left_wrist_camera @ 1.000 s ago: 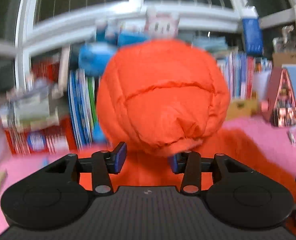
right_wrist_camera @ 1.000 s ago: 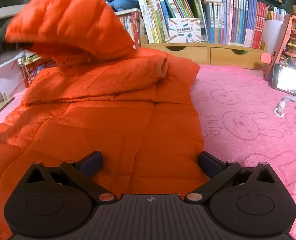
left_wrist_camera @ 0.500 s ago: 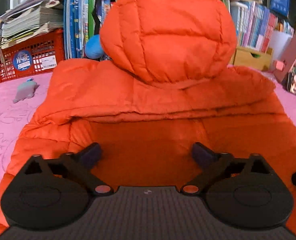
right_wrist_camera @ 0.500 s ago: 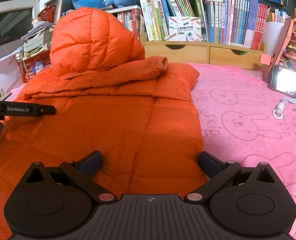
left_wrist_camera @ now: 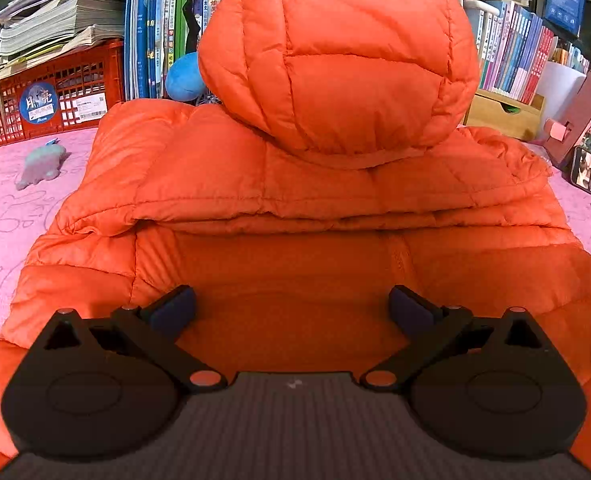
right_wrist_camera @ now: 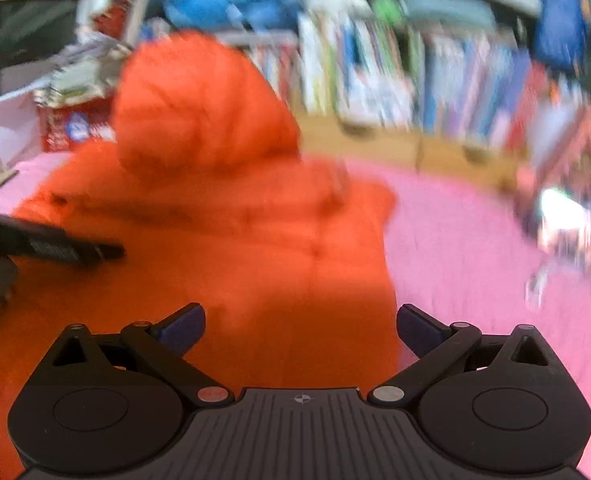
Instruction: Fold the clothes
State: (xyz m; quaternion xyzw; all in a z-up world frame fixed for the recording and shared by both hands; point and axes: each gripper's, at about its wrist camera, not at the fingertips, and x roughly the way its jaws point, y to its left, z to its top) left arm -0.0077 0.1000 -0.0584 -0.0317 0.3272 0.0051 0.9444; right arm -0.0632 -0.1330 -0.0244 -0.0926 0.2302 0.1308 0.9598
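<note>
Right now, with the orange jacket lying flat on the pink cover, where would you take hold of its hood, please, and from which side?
Probably the top of the hood, coming from above and the near side. It stands puffed upright over the folded sleeves, so its crown is free to pinch and tip forward onto the jacket. The left gripper is open just in front.
</note>
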